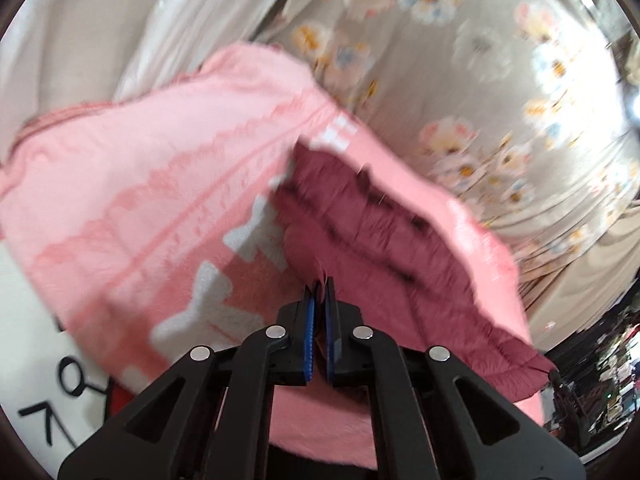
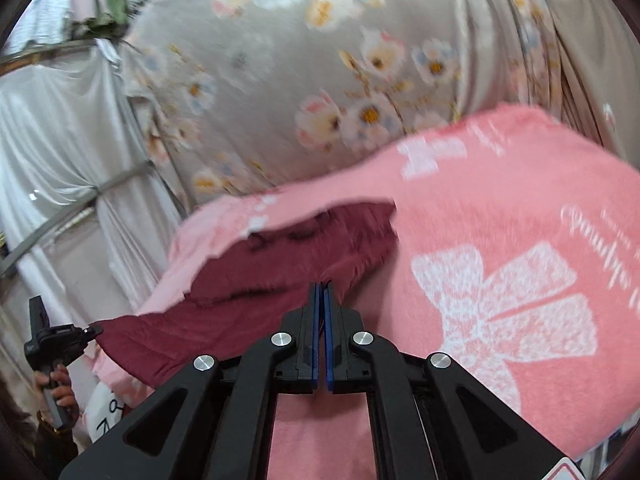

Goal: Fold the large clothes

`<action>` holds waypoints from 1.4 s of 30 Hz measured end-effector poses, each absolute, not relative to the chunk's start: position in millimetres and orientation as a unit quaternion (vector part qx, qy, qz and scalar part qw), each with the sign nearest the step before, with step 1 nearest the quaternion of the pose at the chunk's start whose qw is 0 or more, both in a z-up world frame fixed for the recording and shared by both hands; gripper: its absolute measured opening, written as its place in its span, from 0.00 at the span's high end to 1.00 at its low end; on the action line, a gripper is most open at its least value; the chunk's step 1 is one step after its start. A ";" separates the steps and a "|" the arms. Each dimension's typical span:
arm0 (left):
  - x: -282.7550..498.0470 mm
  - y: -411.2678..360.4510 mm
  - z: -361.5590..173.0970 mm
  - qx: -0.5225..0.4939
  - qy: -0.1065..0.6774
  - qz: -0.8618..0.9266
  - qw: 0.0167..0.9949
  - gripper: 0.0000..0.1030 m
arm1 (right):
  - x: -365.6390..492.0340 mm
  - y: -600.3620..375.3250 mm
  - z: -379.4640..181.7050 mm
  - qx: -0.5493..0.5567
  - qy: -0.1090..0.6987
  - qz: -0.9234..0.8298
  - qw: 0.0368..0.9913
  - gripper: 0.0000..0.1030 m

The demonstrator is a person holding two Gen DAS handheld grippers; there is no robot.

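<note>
Pink cloth fills most of both wrist views: a fleecy pink blanket (image 1: 132, 184) with white bow prints and a dark maroon underside (image 1: 372, 236), lifted off the surface and blurred. In the left wrist view the left gripper (image 1: 320, 286) sits at bottom centre, its blue-padded fingers (image 1: 308, 320) pressed together on a thin fold where the maroon side meets the pink. The blanket spreads from the left edge of the frame across to the lower right. Behind it, in the upper right, hangs a beige floral sheet (image 1: 500, 92); white drapery (image 1: 80, 40) covers the upper left. A white surface with black stick-figure marks (image 1: 48, 396) shows at lower left.

In the right wrist view the right gripper (image 2: 323, 288) is likewise clamped on the blanket's edge, pads (image 2: 316, 340) nearly touching with cloth pinched between. A large white bow print (image 2: 508, 312) lies on the right. At the lower left edge, a hand (image 2: 60, 392) grips the handle of the other gripper, which pinches the maroon corner.
</note>
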State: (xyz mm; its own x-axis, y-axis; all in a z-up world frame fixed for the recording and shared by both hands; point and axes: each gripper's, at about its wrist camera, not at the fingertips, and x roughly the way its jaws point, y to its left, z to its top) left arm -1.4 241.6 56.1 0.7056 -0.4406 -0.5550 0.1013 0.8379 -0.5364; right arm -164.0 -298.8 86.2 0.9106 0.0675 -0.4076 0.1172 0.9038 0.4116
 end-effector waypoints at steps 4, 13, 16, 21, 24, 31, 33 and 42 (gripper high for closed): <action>-27.1 251.0 109.1 -0.230 0.297 -0.161 0.913 0.98 | -192.1 -305.2 130.8 0.226 0.148 -0.009 0.963 0.98; 67.8 190.7 140.9 -0.136 0.284 -0.138 0.939 0.97 | -74.2 -336.5 132.6 0.244 0.163 -0.030 0.956 0.99; 118.6 170.8 124.8 -0.111 0.301 -0.105 0.941 0.97 | -18.5 -355.2 110.3 0.265 0.188 -0.045 0.945 0.99; 203.4 140.7 77.3 -0.064 0.342 -0.043 0.937 0.97 | 64.2 -371.7 65.3 0.275 0.237 -0.074 0.929 0.99; 239.3 126.3 47.0 -0.030 0.360 -0.016 0.932 0.97 | 100.6 -374.4 37.5 0.276 0.266 -0.092 0.919 0.99; 293.9 112.0 -17.4 -0.004 0.416 0.003 0.909 0.99 | 157.5 -378.6 -31.1 0.262 0.340 -0.133 0.893 0.99; 300.6 109.8 -37.5 0.002 0.430 0.005 0.903 0.99 | 162.5 -379.6 -47.3 0.261 0.354 -0.138 0.887 0.99; 301.6 126.4 -57.3 -0.086 0.456 -0.051 0.884 0.98 | 167.8 -377.9 -66.5 0.254 0.367 -0.139 0.884 0.99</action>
State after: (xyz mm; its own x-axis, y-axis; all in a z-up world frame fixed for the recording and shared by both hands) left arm 301.6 126.4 -57.3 0.5782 -0.1686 -0.7983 0.0117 0.9800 -0.1986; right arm 167.8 -377.9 -66.5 0.6924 -0.0585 -0.7191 0.4316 0.8323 0.3479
